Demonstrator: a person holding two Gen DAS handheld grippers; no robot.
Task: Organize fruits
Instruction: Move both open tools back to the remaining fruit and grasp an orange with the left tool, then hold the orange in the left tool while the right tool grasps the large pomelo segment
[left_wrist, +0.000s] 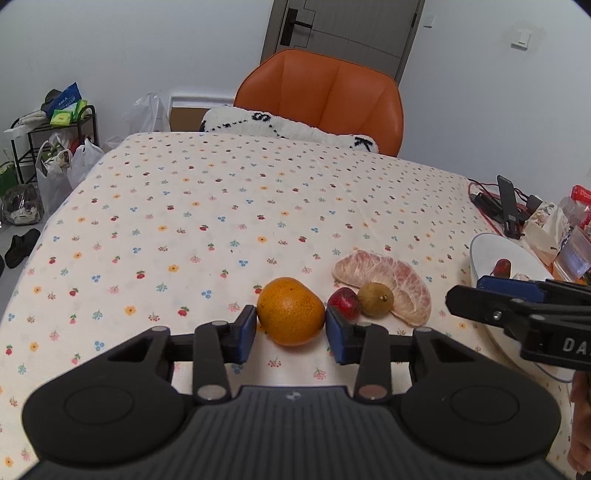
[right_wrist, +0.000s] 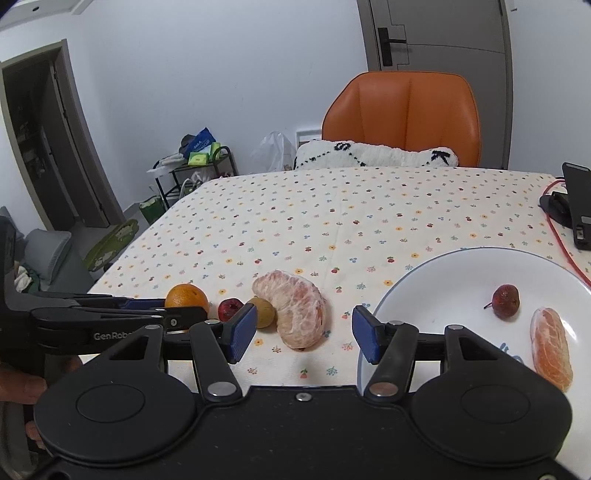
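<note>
**A:** Where does your left gripper (left_wrist: 290, 326) stand?

**B:** Around the orange (left_wrist: 290, 311). Your two blue pads sit one on each side of it, right against the peel or nearly so; I cannot tell whether they press it. The orange rests on the flowered tablecloth (left_wrist: 221, 206), near the front edge of the table.

**A:** And what lies next to it?

**B:** Just to its right, a small red fruit (left_wrist: 345, 302), then a brownish round fruit (left_wrist: 376, 298) touching it. Behind those two lies a peeled pomelo piece (left_wrist: 384, 280), curved and pale pink, with the brownish fruit against its front.

**A:** My right gripper (right_wrist: 303, 334)?

**B:** Its jaws stand wide apart and hold nothing. The left pad is in front of the brownish fruit, the right pad over the near rim of the white plate (right_wrist: 443, 273). The pomelo piece shows in the gap between them, farther off.

**A:** What is on the plate?

**B:** A dark red fruit with a stem (right_wrist: 506, 301) and, near it, a peeled orange-pink citrus segment (right_wrist: 552, 349). The two lie apart. The plate stands to the right of the fruit row.

**A:** Anything else on the table?

**B:** A black phone on a stand (right_wrist: 576, 205) with a red cable at the far right edge. An orange chair (left_wrist: 321, 99) stands behind the table.
</note>
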